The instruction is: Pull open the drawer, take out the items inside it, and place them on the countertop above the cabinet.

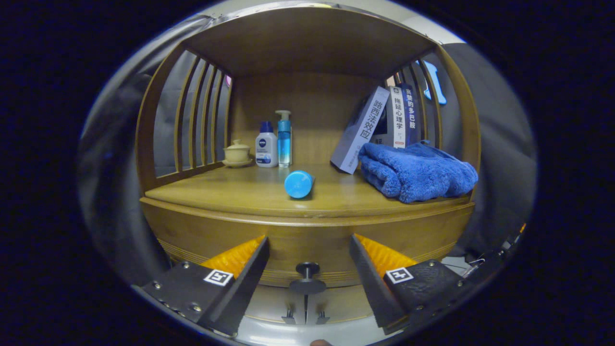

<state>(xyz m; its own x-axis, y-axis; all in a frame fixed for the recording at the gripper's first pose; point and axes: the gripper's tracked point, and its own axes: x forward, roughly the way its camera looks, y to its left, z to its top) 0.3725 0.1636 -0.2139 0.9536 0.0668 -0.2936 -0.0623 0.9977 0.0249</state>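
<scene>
Jaws of the gripper [307, 269] spread wide, flanking the dark knob [307, 270]; wooden drawer [307, 240] front closed.

- Your fingers [307, 254] stand apart, their rear ends cut off at 6 o'clock.
- The towel [417, 172] hides the books' [399, 117] lower ends at 2 o'clock.

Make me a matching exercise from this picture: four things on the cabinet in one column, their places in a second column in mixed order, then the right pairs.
Things:
1. blue towel
2. lidded cup
3. blue bottle
4. drawer knob

Places:
A. lying on its side mid-countertop
B. between the open gripper fingers
C. back corner by the slats, beside the pump bottles
D. folded below the leaning books

Pairs: 1-D, 2-C, 3-A, 4-B
</scene>
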